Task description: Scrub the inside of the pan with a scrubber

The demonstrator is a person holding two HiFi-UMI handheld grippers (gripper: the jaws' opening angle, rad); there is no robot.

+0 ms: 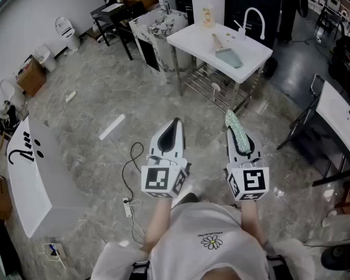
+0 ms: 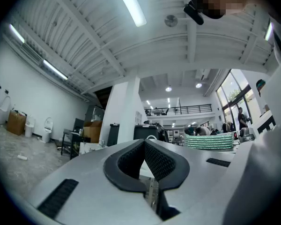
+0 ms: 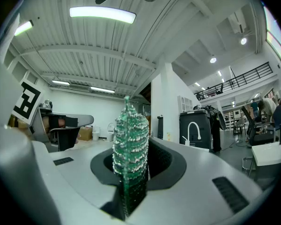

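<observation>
Wearer, as I log it from my end: one white shirt (image 1: 192, 226) with a small daisy print (image 1: 212, 241) at the chest.

Left hand-held gripper (image 1: 174, 126): white tapered shell, black inlay along the jaws. At its rear sits the left marker cube (image 1: 164, 180), faced with black-and-white squares.

Right hand-held gripper (image 1: 238, 136): same white shell and black inlay, with the right marker cube (image 1: 248, 183).

Up close I see black cross-hatched pads (image 2: 158, 161) and a dark ribbed strip (image 2: 58, 198) set into the shell.
</observation>
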